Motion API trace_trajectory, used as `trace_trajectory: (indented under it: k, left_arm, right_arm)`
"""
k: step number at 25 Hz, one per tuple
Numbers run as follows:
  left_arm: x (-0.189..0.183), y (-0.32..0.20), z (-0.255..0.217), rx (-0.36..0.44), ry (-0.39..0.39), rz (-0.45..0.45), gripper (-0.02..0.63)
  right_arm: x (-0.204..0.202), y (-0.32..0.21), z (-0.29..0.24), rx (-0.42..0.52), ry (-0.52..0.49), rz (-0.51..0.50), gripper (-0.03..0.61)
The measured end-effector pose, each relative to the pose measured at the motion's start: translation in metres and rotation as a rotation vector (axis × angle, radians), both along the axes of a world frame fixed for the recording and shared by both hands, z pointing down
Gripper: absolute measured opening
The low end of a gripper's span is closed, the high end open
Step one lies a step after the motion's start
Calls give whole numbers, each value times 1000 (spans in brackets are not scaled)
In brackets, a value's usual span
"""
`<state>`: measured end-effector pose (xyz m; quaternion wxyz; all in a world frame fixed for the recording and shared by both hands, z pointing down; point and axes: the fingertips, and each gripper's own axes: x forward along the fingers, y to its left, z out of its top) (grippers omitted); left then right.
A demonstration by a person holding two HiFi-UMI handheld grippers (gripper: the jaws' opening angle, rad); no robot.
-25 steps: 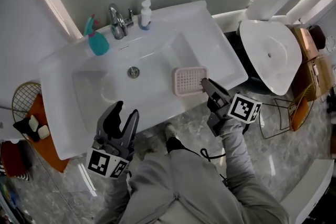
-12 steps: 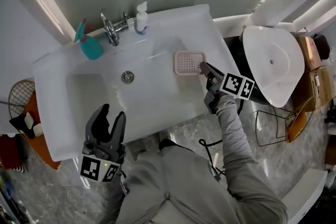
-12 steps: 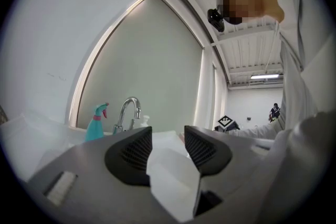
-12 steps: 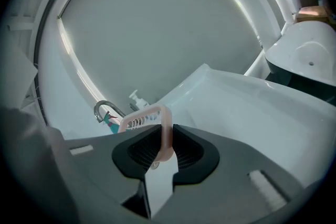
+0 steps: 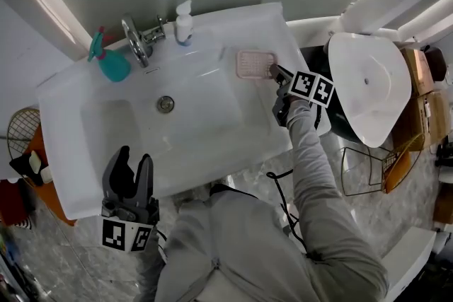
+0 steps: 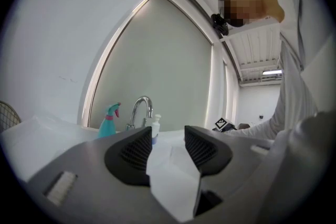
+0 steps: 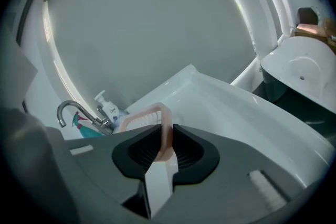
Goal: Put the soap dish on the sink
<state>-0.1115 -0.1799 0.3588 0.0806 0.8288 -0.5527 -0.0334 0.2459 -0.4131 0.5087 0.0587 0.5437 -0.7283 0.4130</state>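
Over the back right ledge of the sink [image 5: 212, 152] I've got the pink soap dish [image 5: 253, 63], level, with my right gripper [image 5: 276, 72] clamped on its near rim, jaws pressed to either side of that thin wall. I can't tell whether the dish's underside touches the ledge. Just left of it along the back stands a white pump bottle [image 5: 183, 22], then the chrome tap [image 5: 136, 41], then a teal spray bottle [image 5: 110, 63] at the far left. The drain [image 5: 165, 104] sits in the basin, well apart from the dish. My left gripper [image 5: 131, 165] hangs at the sink's front left edge, jaws spread, nothing between them
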Motion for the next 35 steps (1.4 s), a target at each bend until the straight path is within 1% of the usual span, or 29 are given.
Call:
trace_trajectory:
  k: [7,18,27,35]
  left_arm:
    - [-1,-9,4,-17,-2,-14,207]
    - [-7,-17,6,-35,-19,-57,210]
    - [-5,-18,8,-37,-21,-71,212]
    - [-2,-16,8,-38,-25,-71,213]
  right_arm:
    - [14,-35,27,-77,76,40,67]
    - [17,-79,39,-112,119,55,67]
    - [30,-84,51,-147,169,76,67]
    - [34,-84,53,-148,181,80,67]
